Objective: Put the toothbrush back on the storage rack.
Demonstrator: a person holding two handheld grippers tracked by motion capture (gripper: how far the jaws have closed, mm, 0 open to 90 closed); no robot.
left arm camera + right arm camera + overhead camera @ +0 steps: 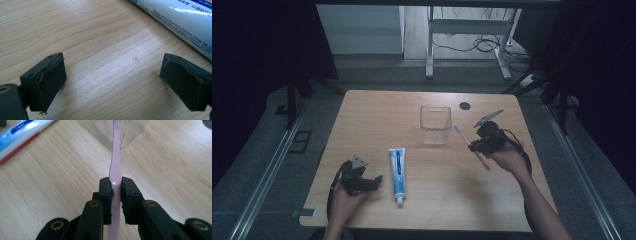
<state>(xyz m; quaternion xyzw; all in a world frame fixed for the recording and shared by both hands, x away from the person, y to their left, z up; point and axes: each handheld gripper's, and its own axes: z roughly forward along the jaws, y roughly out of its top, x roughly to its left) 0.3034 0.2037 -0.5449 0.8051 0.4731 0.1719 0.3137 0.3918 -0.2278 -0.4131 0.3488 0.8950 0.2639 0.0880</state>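
Right gripper (pixel 475 145) clamped tight on a pink toothbrush (pixel 473 147), held just right of the clear plastic cup (pixel 435 125) and raised off the wooden surface (pixel 447 195). In the right gripper view, both pads pressed against the handle of the toothbrush (pixel 115 157), its neck running straight ahead toward the cup (pixel 130 130). In the high view, white bristled head up and nearest the cup's right rim, not inside it; handle end slanting down and away from the cup, toward the person's right hand (pixel 508 159).

Left gripper (pixel 374 181) spread wide and holding nothing, well to the near left of the cup, low over the surface. In the left gripper view, two black pads (pixel 51 82) far apart with bare wood grain between them, toothpaste tube (pixel 185 22) crossing the upper right corner beyond the far jaw, not touched.

Toothpaste tube (pixel 397 170) flat on the surface, near-left of the cup, lying lengthways with white cap at the end farthest from the cup and crimped end pointing toward it; left gripper just beside it on the side away from the cup. Blue and white print with a red stripe on the tube (pixel 20 135) in the right gripper view, left of the cup.

Small dark round spot (pixel 465 105) on the surface beyond the cup, to its right. Cup itself upright, nothing inside.
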